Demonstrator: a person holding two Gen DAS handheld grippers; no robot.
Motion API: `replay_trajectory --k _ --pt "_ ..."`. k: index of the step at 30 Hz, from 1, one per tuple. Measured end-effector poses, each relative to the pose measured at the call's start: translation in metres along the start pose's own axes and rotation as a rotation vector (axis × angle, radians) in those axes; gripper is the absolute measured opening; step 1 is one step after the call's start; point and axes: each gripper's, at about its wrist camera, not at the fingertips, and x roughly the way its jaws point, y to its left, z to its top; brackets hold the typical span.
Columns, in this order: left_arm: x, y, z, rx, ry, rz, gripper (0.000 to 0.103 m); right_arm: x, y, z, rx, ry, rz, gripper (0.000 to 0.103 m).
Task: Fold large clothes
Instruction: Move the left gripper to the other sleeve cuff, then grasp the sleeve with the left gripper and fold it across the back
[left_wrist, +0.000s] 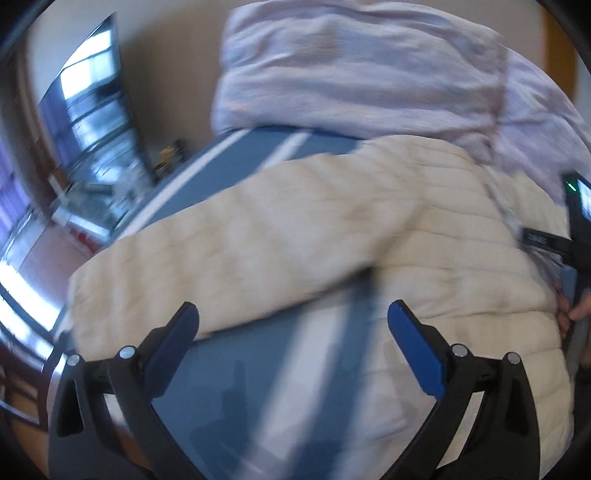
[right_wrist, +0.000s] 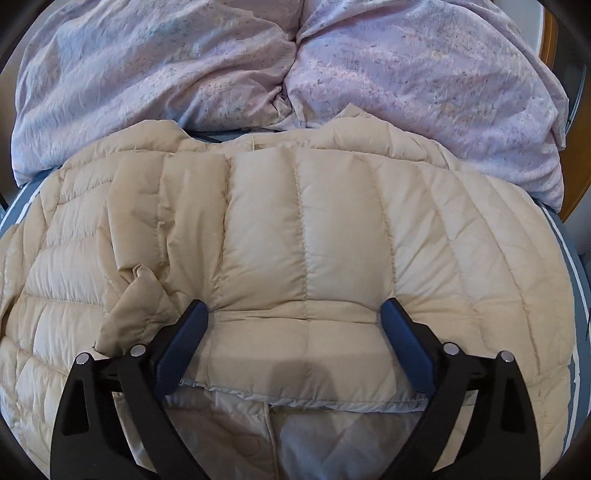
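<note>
A cream quilted down jacket (right_wrist: 306, 236) lies spread on a blue bed sheet with white stripes (left_wrist: 236, 173). My right gripper (right_wrist: 295, 314) is open, its blue pads pressed down on either side of a folded jacket panel near its lower hem. My left gripper (left_wrist: 291, 314) is open and empty, above the sheet just in front of the jacket's sleeve (left_wrist: 236, 251), which stretches to the left. The left wrist view is motion-blurred. The right gripper's body (left_wrist: 576, 236) shows at the right edge of the left wrist view.
A rumpled lilac duvet (right_wrist: 258, 74) is heaped at the far side of the bed, touching the jacket's collar; it also shows in the left wrist view (left_wrist: 354, 74). A window and a glass cabinet (left_wrist: 92, 147) stand beyond the bed's left side. A wooden headboard (right_wrist: 576, 184) is at the right.
</note>
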Motion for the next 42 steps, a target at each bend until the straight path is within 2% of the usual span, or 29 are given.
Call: replay_trajectory --k 7,10,14,16,18,24,30,35,38,40,42 --pt "0.009 0.117 -0.012 -0.238 0.082 0.055 0.101 0.001 -0.005 -0.002 0.019 0.005 0.026 0.101" --pt "0.008 0.150 -0.019 -0.309 0.082 0.070 0.100 0.001 -0.005 -0.002 0.021 0.004 0.029 0.101" --pt "0.010 0.177 -0.027 -0.370 0.092 0.065 0.091 0.002 -0.006 -0.002 0.021 0.004 0.030 0.101" --pt "0.017 0.182 -0.029 -0.384 0.111 0.063 0.079 0.002 -0.005 -0.002 0.021 0.003 0.030 0.101" --pt "0.021 0.184 -0.032 -0.400 0.123 0.056 0.077 0.002 -0.006 -0.002 0.021 0.003 0.033 0.102" --pt "0.028 0.187 -0.029 -0.429 0.117 0.057 0.076 0.001 -0.005 -0.003 0.022 0.003 0.038 0.102" --pt "0.024 0.204 -0.030 -0.501 0.108 0.062 0.075 0.002 -0.006 -0.003 0.023 0.003 0.040 0.102" --pt "0.027 0.202 -0.029 -0.495 0.110 0.078 0.074 0.002 -0.006 -0.003 0.023 0.003 0.041 0.102" --pt "0.027 0.199 -0.028 -0.493 0.103 0.084 0.060 0.001 -0.006 -0.003 0.022 0.003 0.041 0.102" --pt "0.027 0.198 -0.027 -0.500 0.101 0.069 0.047 0.001 -0.006 -0.003 0.023 0.003 0.041 0.102" --pt "0.027 0.196 -0.027 -0.504 0.103 0.056 0.039 0.001 -0.006 -0.003 0.023 0.003 0.042 0.102"
